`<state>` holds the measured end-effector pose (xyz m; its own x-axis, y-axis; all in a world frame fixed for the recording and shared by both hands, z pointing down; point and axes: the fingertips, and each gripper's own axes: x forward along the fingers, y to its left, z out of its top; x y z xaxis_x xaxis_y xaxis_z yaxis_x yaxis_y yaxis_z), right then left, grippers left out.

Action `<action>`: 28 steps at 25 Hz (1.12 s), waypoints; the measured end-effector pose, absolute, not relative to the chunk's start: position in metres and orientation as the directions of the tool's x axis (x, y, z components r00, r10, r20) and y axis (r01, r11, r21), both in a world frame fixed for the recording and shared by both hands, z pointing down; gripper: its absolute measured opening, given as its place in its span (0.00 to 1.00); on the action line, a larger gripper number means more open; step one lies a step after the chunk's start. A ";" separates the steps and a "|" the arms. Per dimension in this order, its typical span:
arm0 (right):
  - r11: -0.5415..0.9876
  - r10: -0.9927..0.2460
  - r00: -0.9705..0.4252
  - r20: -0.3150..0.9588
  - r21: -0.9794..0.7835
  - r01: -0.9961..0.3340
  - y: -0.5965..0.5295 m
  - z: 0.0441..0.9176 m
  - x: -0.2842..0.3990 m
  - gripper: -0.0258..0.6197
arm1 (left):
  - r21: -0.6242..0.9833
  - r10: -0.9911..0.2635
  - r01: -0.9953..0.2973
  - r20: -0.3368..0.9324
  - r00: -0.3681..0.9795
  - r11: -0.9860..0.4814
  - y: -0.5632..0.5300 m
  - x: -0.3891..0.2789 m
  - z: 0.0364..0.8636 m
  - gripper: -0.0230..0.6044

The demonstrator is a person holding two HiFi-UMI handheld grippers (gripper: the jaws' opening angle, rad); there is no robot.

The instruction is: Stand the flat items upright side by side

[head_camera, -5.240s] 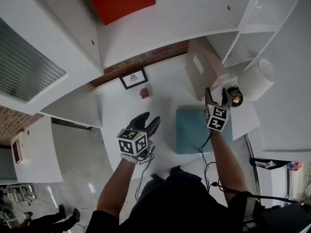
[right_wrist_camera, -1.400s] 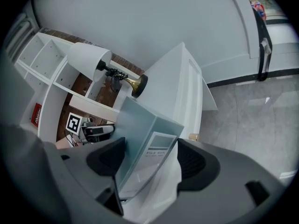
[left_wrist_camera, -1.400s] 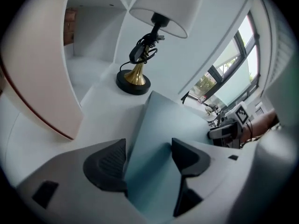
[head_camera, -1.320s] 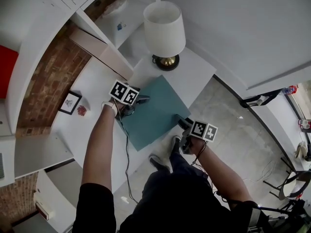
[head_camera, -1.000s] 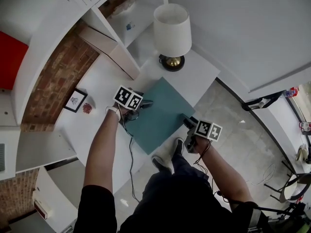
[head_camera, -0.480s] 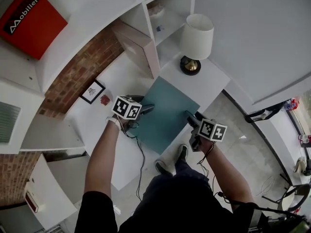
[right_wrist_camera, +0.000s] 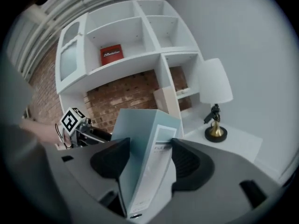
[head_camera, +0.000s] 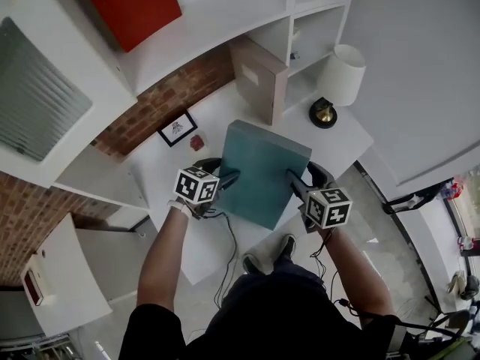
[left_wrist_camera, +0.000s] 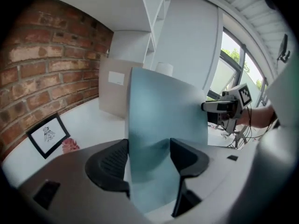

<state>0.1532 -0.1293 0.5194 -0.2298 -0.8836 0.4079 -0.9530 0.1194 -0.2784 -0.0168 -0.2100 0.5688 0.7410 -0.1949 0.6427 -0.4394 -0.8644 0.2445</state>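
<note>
Both grippers are working the teal file box (head_camera: 264, 169) at once, and that is making sense: it is a broad, flat slab, and a single grip would be letting it swing. The left gripper (head_camera: 225, 177) is pinching the box's left edge, its jaws standing wide because the slab's full thickness is sitting between them. The right gripper (head_camera: 297, 181) is clamping the opposite side, with the labelled spine showing between its pads in the right gripper view.

The box is sitting over the white desk (head_camera: 161, 175), tipped part-way toward vertical. From here I can't tell whether its lower edge is resting on the desk or floating just clear.

Behind it the beige box (head_camera: 259, 77) is standing upright against the shelf unit (head_camera: 225, 21). I'm guessing that is the neighbour being aimed for, with the teal one going upright just beside it. The lamp (head_camera: 339, 81) is sitting near on the right, so any swing that way is calling for care.
</note>
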 end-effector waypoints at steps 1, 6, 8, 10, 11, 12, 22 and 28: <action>0.144 -0.889 -0.225 0.399 -0.224 -0.964 -0.129 0.511 0.143 0.47 | 0.240 -0.214 -0.451 0.632 0.745 -0.859 -0.209 -0.026 0.565 0.49; 0.211 -0.921 -0.197 0.335 0.005 -0.977 -0.117 0.478 0.107 0.47 | 0.196 -0.313 -0.503 0.581 0.751 -0.842 -0.201 -0.052 0.549 0.48; 0.227 -0.934 -0.193 0.301 0.082 -0.971 -0.110 0.467 0.096 0.47 | 0.177 -0.336 -0.510 0.568 0.751 -0.842 -0.196 -0.058 0.546 0.48; 0.234 -0.942 -0.193 0.275 0.126 -0.964 -0.101 0.463 0.087 0.47 | 0.175 -0.355 -0.519 0.549 0.757 -0.837 -0.191 -0.063 0.546 0.48; 0.235 -0.944 -0.193 0.267 0.137 -0.962 -0.098 0.464 0.084 0.47 | 0.175 -0.364 -0.524 0.538 0.760 -0.834 -0.190 -0.065 0.547 0.48; 0.238 -0.945 -0.195 0.261 0.145 -0.960 -0.095 0.466 0.082 0.47 | 0.173 -0.374 -0.529 0.530 0.761 -0.831 -0.189 -0.067 0.547 0.48; 0.480 -0.826 -0.426 0.369 0.066 -0.875 -0.074 0.515 0.077 0.68 | 0.185 -0.376 -0.530 0.518 0.768 -0.828 -0.177 -0.085 0.557 0.48; 0.542 -0.772 -0.450 0.448 0.095 -0.835 -0.096 0.534 0.062 0.73 | 0.226 -0.378 -0.540 0.502 0.778 -0.811 -0.156 -0.104 0.557 0.48</action>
